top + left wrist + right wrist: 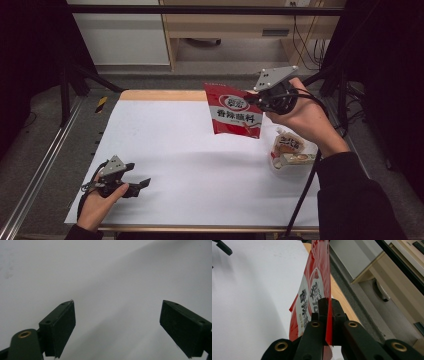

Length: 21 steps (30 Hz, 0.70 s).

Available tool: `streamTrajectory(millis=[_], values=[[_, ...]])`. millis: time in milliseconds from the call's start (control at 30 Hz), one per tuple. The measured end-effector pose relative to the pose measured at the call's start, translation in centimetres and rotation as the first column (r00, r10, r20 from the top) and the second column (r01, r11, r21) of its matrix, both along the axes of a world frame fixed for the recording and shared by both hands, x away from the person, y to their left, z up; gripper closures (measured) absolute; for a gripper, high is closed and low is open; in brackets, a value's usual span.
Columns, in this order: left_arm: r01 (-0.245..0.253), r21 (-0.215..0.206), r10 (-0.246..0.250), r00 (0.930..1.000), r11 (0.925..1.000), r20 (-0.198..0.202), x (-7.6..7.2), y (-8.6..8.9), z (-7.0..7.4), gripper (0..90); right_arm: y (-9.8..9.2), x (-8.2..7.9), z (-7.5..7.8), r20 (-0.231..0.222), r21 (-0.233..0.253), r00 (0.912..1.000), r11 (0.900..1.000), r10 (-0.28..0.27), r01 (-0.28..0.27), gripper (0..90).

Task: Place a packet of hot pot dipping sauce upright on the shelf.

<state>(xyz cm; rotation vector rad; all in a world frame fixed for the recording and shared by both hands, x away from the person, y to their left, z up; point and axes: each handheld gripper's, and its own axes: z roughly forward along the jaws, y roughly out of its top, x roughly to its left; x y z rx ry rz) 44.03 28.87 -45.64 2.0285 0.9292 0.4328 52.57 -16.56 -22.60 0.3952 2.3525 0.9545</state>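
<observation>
Red bag lifted, placement pending.
Right claw (252, 97) is clamping the edge of the red snack bag (234, 112), holding it hanging clear above the tabletop (190, 165); lifting looks done, setting down is left. Left claw (142, 184) is resting open and empty, jaws apart, well away on the near side. A second snack packet (290, 150) is lying just below the right claw; beyond it the far edge is close, while broad open white surface is lying toward the left claw.
</observation>
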Motion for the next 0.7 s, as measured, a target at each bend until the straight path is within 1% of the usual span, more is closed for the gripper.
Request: streamTrajectory(millis=[200, 367, 567, 633, 700], values=[[0.001, 0.003, -0.001, 1.0000, 1.0000, 0.000, 0.0, 0.0, 0.0, 13.1, -0.5, 0.1, 0.2, 0.004, 0.008, 0.9999, 1.000, -0.012, 0.012, 90.0], [0.003, 0.003, -0.003, 1.0000, 1.0000, -0.001, 0.0, 0.0, 0.0, 13.1, -0.8, 0.2, 0.2, 0.008, 0.005, 0.9998, 1.000, -0.018, 0.018, 90.0], [-0.001, 0.000, 0.001, 1.0000, 1.0000, 0.000, 0.0, 0.0, 0.0, 13.1, -1.3, 0.7, -0.1, 0.011, 0.004, 0.9992, 0.999, -0.038, 0.038, 90.0], [-0.002, 0.001, 0.002, 1.0000, 1.0000, 0.002, 0.0, 0.1, 0.0, 13.0, -1.7, 1.3, -0.3, 0.012, 0.010, 0.9987, 0.999, -0.049, 0.049, 90.0], [-0.001, 0.000, 0.001, 1.0000, 1.0000, 0.001, 0.0, 0.1, 0.0, 13.1, -1.8, 1.4, -0.4, 0.012, 0.012, 0.9986, 0.999, -0.052, 0.052, 90.0]])
